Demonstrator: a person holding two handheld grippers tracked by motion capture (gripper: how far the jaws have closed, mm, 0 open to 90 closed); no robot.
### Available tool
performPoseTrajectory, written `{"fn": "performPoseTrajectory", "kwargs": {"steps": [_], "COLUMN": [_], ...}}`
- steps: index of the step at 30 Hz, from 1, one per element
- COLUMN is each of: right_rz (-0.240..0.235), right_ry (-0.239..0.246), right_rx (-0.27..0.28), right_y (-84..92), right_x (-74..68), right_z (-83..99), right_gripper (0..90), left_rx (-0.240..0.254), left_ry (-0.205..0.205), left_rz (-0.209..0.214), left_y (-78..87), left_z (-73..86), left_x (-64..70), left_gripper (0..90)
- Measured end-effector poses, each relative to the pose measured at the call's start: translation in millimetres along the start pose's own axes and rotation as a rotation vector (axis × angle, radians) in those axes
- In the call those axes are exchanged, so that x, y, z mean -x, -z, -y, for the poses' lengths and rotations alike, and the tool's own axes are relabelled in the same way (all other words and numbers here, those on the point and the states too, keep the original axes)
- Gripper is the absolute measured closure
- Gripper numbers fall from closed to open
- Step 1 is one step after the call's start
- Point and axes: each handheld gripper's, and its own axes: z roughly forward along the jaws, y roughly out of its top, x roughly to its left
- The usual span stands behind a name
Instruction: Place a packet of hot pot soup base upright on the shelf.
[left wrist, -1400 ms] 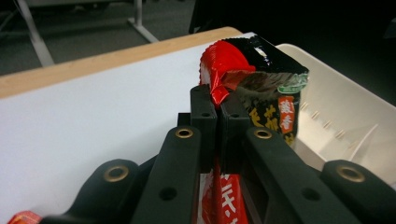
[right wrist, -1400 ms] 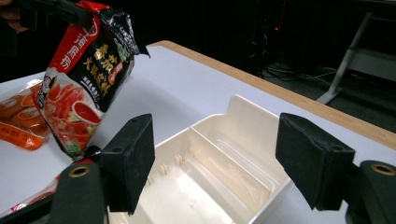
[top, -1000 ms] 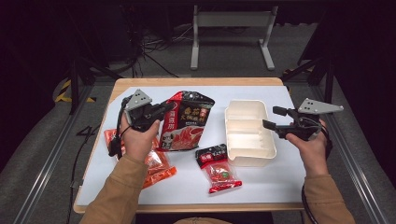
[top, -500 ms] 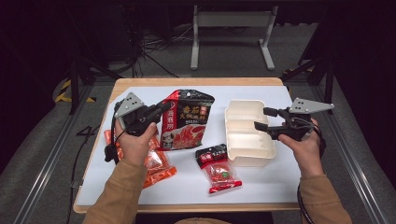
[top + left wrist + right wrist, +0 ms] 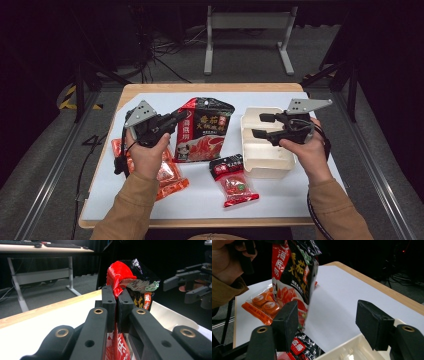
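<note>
While the left gripper (image 5: pixel 176 118) lifts it: the large red-and-black pouch (image 5: pixel 202 131) hangs off the white sheet, pinched at its left edge.
Left gripper fingers: pressed together on the pouch's red edge, as the left gripper view (image 5: pixel 115 302) shows, with the crumpled top of the pouch (image 5: pixel 130 277) rising above them.
Right gripper (image 5: pixel 261 125): held above the cream compartment tray (image 5: pixel 265 160), jaws apart with nothing between them; they have just been closing a little.
Right gripper view: the pouch (image 5: pixel 294 275) hangs beyond the left fingertip (image 5: pixel 285 322), apart from both pads.
Tray: on the right half of the table (image 5: pixel 150 90), just beside the pouch.
Orange snack pack (image 5: pixel 167 175): flat on the sheet under the left forearm.
Small red-and-black packet (image 5: pixel 232 180): flat on the sheet, near the tray's front left corner.
</note>
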Motion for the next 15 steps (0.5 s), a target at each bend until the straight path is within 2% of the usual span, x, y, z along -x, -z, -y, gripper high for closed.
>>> {"fn": "performPoseTrajectory", "kwargs": {"steps": [4, 15], "right_rz": [-0.037, -0.085], "right_ry": [-0.001, 0.007], "right_rx": [-0.024, -0.056], "right_y": [-11.8, -34.7], "right_x": [-1.6, -6.5], "right_z": [-10.8, -25.9], "right_gripper": [36.2, 40.2], "left_rx": [0.001, 0.01], "left_ry": [-0.001, -0.006], "left_rz": [0.01, 0.032], "left_y": [-1.3, -1.1], "left_z": [0.4, -0.3], "left_x": [3.1, 9.5], "left_gripper": [87.1, 87.1]}}
